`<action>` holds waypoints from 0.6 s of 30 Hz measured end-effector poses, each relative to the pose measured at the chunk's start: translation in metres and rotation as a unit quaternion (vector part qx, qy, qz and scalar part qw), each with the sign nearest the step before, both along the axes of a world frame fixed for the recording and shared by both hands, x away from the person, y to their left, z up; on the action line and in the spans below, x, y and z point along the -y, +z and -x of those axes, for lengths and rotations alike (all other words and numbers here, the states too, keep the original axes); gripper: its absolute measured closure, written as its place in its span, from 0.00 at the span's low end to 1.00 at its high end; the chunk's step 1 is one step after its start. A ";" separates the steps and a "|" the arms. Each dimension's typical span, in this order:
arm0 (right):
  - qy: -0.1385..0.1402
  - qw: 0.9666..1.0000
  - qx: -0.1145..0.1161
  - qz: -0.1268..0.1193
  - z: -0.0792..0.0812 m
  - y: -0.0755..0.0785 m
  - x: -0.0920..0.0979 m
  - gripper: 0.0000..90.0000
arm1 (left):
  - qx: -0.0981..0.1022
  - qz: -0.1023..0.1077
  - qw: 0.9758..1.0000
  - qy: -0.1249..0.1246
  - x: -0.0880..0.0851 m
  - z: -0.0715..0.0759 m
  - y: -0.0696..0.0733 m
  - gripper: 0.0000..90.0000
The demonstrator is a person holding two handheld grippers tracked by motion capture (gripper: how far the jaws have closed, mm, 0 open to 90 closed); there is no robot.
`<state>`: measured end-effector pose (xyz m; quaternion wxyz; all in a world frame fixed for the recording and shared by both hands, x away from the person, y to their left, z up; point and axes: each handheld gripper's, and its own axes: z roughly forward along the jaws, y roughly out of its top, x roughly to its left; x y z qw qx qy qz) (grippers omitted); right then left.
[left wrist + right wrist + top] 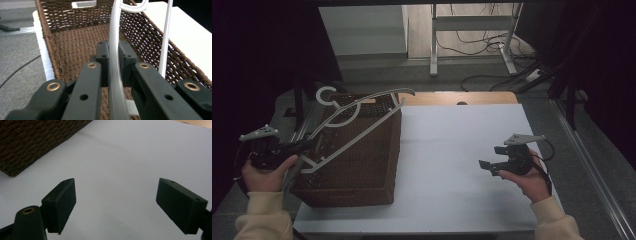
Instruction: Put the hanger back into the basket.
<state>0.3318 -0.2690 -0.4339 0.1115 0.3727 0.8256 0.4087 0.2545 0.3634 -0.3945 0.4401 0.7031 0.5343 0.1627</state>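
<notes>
A white clothes hanger (377,120) slants over a brown wicker basket (362,175) at the left of the white table (452,150), its hook (328,96) toward the basket's far left corner. My left gripper (309,144) is shut on one end of the hanger's arm at the basket's near left rim. In the left gripper view the jaws pinch the hanger arm (114,50) above the basket's woven floor (75,42). My right gripper (491,157) stands open above the bare table at the right, nothing between its fingers (116,195). A corner of the basket (30,142) lies beyond it.
A strip of wooden tabletop (462,97) shows behind the white surface. Beyond it, on the floor, stand a white desk frame (434,45) and loose cables (482,45). Grey floor and a metal rail (592,165) run along the right side.
</notes>
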 end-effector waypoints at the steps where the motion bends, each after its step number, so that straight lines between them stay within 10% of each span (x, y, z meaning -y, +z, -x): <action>1: 0.000 1.000 -0.001 0.000 0.000 0.000 0.000 0.18 | -0.001 0.001 1.000 0.004 -0.001 0.000 -0.001 0.90; 18: -0.009 1.000 0.004 -0.002 -0.001 0.001 0.004 0.18 | -0.024 0.006 0.999 0.042 -0.004 -0.006 -0.013 0.90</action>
